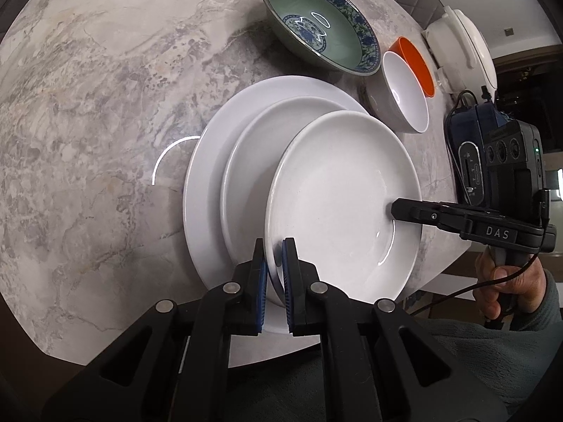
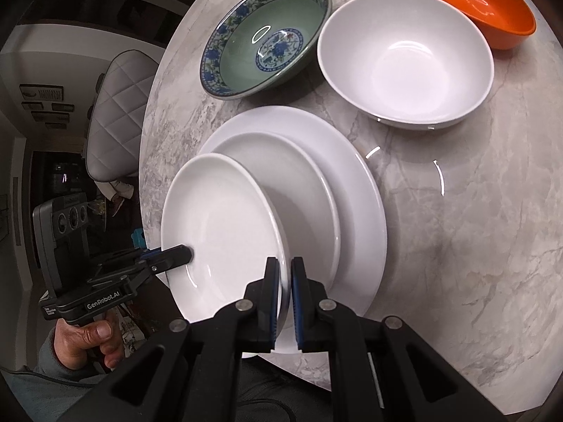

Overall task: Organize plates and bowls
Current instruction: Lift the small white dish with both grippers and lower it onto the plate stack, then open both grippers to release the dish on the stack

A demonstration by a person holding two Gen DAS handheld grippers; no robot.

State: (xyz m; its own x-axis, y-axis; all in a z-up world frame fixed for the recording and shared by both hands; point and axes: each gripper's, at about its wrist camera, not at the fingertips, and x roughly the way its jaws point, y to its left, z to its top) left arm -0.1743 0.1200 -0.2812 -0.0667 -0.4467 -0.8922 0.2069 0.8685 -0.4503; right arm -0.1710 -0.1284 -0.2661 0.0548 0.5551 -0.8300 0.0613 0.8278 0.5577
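A small white plate (image 1: 337, 190) is held tilted over a stack of a medium white plate (image 1: 257, 161) on a large white plate (image 1: 207, 183). My left gripper (image 1: 275, 253) is shut on the small plate's near rim. My right gripper (image 1: 397, 211) is shut on its opposite rim. In the right wrist view my right gripper (image 2: 285, 274) clamps the small plate (image 2: 225, 225) and the left gripper (image 2: 183, 255) grips its far edge. Beyond stand a green-and-blue patterned bowl (image 1: 316, 24), a white bowl (image 1: 404, 88) and an orange bowl (image 1: 418, 63).
The round marble table (image 1: 105, 105) has bare surface to the left of the plates. A white lidded appliance (image 1: 461, 45) sits at its far right edge. A padded chair (image 2: 116, 112) stands beside the table. The table's edge runs close under both grippers.
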